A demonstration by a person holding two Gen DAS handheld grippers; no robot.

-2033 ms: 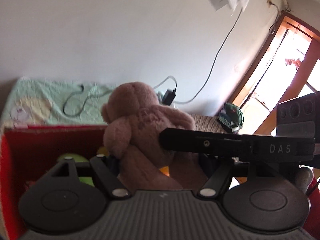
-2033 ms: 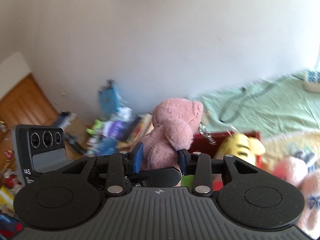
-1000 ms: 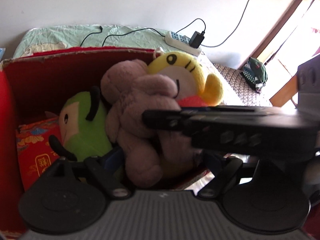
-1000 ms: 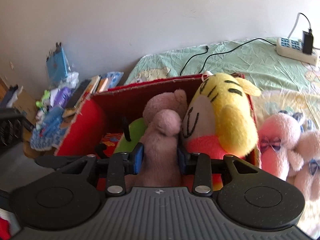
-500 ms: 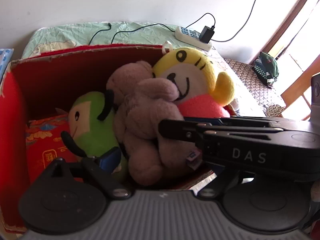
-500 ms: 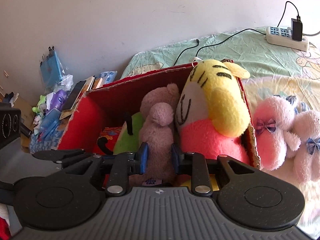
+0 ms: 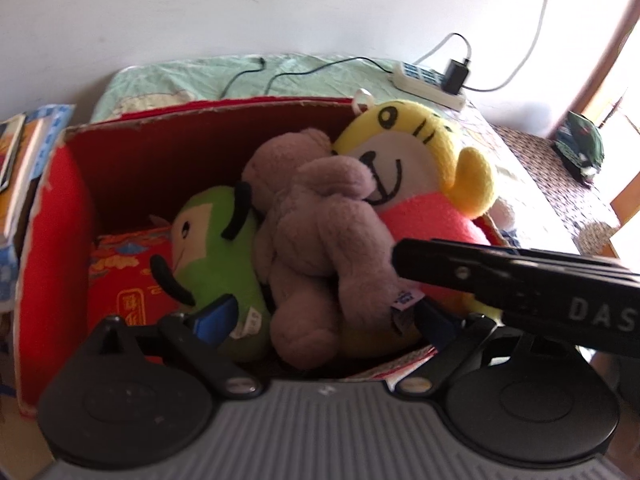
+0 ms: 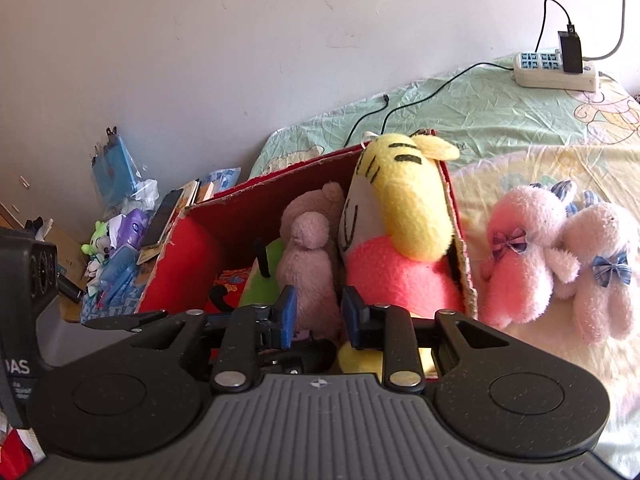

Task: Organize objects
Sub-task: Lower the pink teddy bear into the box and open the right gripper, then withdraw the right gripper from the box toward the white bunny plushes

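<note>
1. Near the bed's (image 8: 500,120) foot end, a red cardboard box (image 7: 52,216) holds three plush toys: a mauve teddy bear (image 7: 320,248) in the middle, a green plush (image 7: 216,248) on one side and a yellow-and-pink tiger plush (image 7: 420,168) on the other.

2. Right gripper (image 8: 316,312), jaws slightly spread, brackets the bear's lower body; its blue pads (image 8: 286,312) sit just beside the fur, and a firm pinch cannot be confirmed from this view.

3. Left gripper (image 7: 320,320), jaws spread wide, hangs over the box's near wall with the bear's legs between its pads (image 7: 214,314), touching nothing that can be seen.

4. The bear lies straight ahead of both grippers, its long axis running from the near wall toward the far wall, head away from the cameras and wedged against the tiger's face.

5. Two pink plush bunnies (image 8: 560,256) with bows lie on the bed just outside the box, on the right gripper's side and well clear of the left; by this judgement they are the next items to be packed, and the right gripper is the nearer one.

6. A power strip (image 8: 556,68) with a charger rests at the bed's far edge by the wall; books and packets clutter the floor (image 8: 120,248) beyond the box.
</note>
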